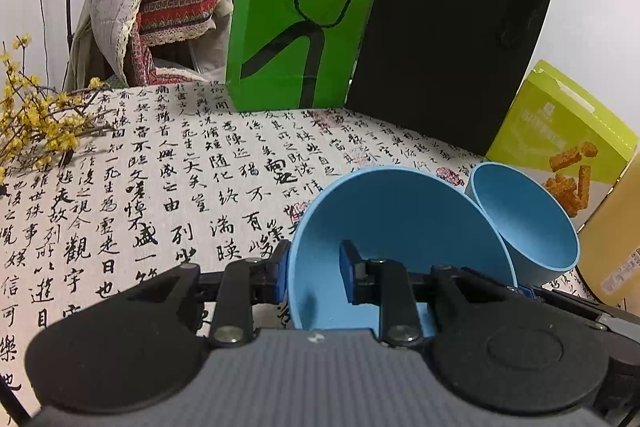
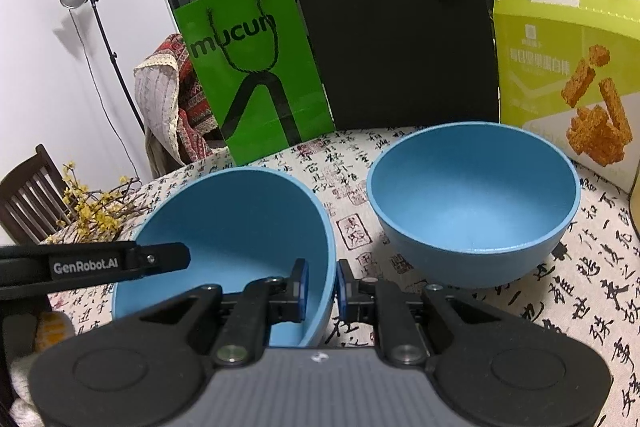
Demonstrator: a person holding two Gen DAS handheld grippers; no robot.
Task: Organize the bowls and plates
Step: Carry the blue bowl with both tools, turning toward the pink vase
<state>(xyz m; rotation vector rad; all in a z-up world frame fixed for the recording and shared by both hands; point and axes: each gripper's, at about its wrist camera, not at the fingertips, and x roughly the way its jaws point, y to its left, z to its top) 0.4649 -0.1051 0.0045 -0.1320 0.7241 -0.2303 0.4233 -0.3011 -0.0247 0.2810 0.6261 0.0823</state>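
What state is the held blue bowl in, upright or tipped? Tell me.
Tipped. The held bowl has its opening tilted toward the cameras, both tongs clamping its rim, while the second bowl sits upright on the tablecloth.

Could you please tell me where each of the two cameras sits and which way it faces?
Left wrist view: on the left tool, angled down across the calligraphy-print tablecloth; its fingers clamp the near rim of the tilted light-blue plastic bowl.
Right wrist view: on the right tool, facing the bags; it pinches the same bowl's right rim, and the left tool's arm shows at left.
Shared: both bowls, the green paper bag, the black paper bag.
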